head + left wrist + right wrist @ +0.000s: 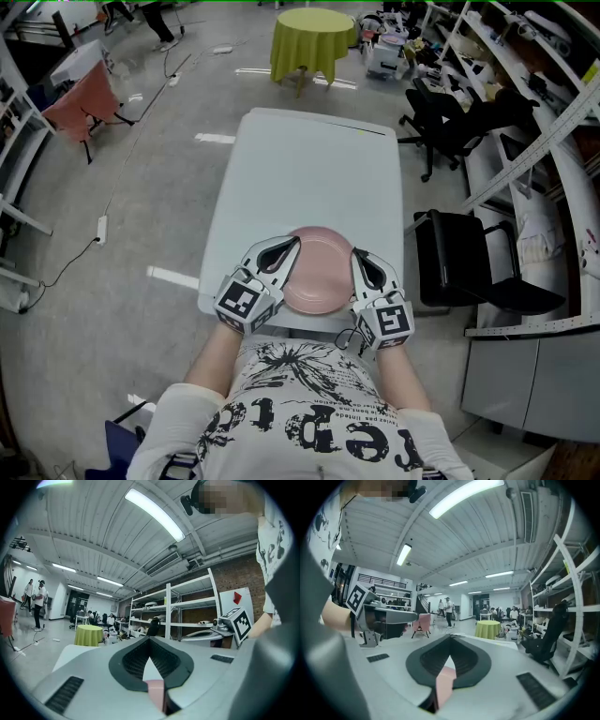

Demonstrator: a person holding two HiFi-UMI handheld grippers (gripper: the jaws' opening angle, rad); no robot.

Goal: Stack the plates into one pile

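Pale rectangular table stands on grey floor; long side runs away from viewer. Pink plate over its near end; resting or lifted, cannot tell.

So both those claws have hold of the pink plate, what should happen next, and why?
Probably ease the pink plate forward and lower it flat onto the white table. The left gripper and the right gripper are each shut on opposite sides of its rim, holding it at the table's near edge. No other plate is in view to stack it on.
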